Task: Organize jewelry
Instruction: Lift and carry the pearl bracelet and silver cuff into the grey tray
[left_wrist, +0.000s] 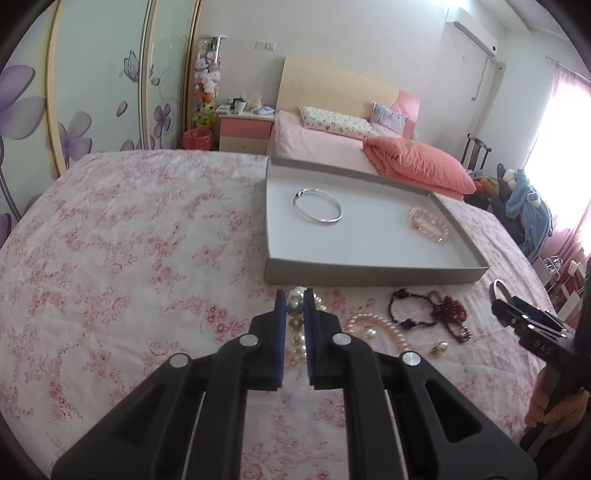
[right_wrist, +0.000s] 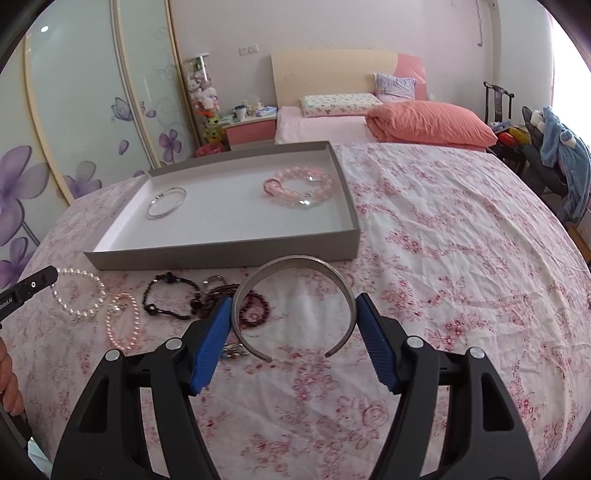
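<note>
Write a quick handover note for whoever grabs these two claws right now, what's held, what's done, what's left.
Left claw: shut on the white pearl bracelet, low over the bedspread.
Right claw: shut on the silver cuff bangle, gripped across its width.
Done: thin silver bangle and pink bead bracelet lie in the grey tray.
Left: both held pieces, plus the pink pearl strand, black bead bracelet and dark red beads in front of the tray.

Grey tray (right_wrist: 221, 254) on pink-flowered white cloth (right_wrist: 461, 258), blue-padded jaws

Home bedroom: bed (right_wrist: 325, 125), pillows (right_wrist: 338, 103), nightstand (right_wrist: 251, 131).
</note>
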